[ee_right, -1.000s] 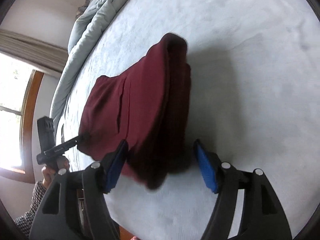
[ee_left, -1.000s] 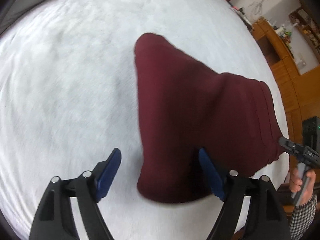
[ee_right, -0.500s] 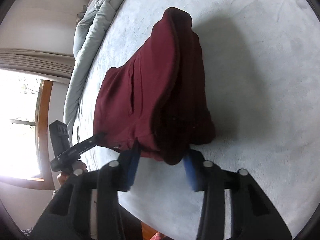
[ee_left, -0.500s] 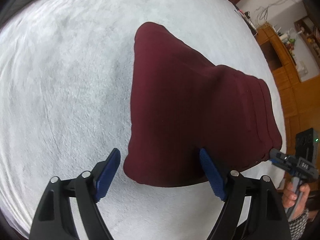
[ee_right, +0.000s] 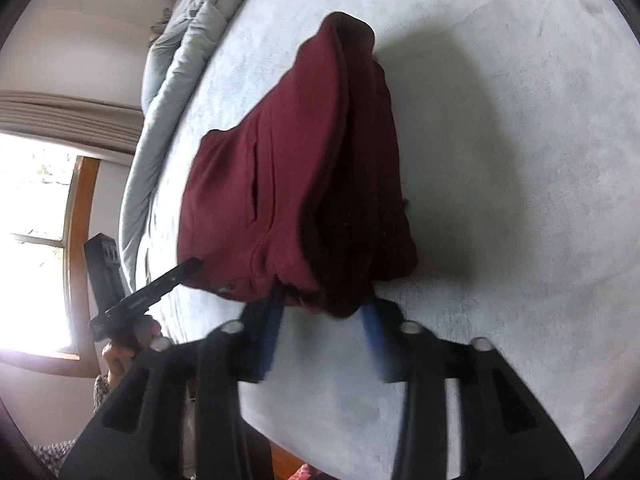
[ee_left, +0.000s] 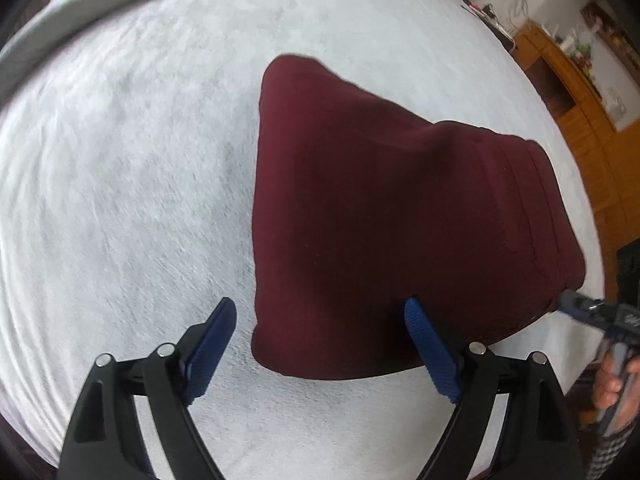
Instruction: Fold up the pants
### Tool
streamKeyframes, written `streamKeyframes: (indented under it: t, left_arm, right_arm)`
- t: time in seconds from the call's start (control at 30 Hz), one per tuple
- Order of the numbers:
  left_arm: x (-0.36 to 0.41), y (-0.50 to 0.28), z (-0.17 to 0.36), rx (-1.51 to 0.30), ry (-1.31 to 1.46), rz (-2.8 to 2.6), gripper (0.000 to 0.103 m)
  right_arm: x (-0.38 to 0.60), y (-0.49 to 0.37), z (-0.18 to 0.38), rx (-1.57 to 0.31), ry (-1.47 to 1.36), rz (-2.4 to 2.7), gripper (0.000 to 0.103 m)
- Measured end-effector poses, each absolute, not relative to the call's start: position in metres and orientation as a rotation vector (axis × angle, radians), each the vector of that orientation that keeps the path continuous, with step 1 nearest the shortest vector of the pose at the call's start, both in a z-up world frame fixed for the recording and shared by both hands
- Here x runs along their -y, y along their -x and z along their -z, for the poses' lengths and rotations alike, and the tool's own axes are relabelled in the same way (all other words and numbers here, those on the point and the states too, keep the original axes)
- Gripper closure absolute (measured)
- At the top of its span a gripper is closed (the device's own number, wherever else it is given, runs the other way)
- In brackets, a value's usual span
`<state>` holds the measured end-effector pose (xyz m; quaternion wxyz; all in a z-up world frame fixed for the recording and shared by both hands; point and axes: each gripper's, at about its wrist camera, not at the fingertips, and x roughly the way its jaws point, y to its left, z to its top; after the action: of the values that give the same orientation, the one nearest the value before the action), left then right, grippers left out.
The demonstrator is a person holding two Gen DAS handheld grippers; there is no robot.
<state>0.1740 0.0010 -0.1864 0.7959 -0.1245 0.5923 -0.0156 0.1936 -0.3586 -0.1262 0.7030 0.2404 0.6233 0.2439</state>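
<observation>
The maroon pants [ee_left: 384, 216] lie as a folded bundle on the white bed [ee_left: 120, 168], filling the middle and right of the left wrist view, their long axis running from the upper centre down toward the lower right, where the ribbed waistband sits.

The left tongs [ee_left: 320, 344] are spread wide and opening further. The near lower corner of the bundle lies in the gap between the blue pads [ee_left: 212, 344] — neither pad presses on the cloth, as far as the view shows. The pants lie straight ahead and slightly to the right of these tongs.

In the right wrist view the right tongs [ee_right: 324, 340] sit at the bottom centre, directly under the thick near end of the bundle [ee_right: 304, 184]. Their jaws are opening, with the hanging fold of cloth between them; the blur makes it hard to tell whether a pad still touches it.

Both tongs sit at the near edge, one at each corner, so either hand is close enough. By my reading the fold looks nearly finished — the next move likely turns on clearing that near edge without dragging it.
</observation>
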Motion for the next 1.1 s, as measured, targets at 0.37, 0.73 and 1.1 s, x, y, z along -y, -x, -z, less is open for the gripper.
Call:
streamKeyframes:
  t: [0.37, 0.73, 1.1]
  left_arm:
    - [0.034, -0.181, 0.168, -1.228, 0.059, -0.030, 0.015]
    - [0.035, -0.178, 0.177, -1.193, 0.072, -0.041, 0.014]
    - [0.040, -0.165, 0.178, -1.165, 0.090, -0.070, 0.010]
  right_arm:
    - [0.340, -0.209, 0.067, -1.236, -0.215, -0.430, 0.050]
    - [0.336, -0.211, 0.118, -1.290, -0.247, -0.373, 0.039]
    - [0.346, -0.206, 0.142, -1.272, -0.362, -0.333, 0.025]
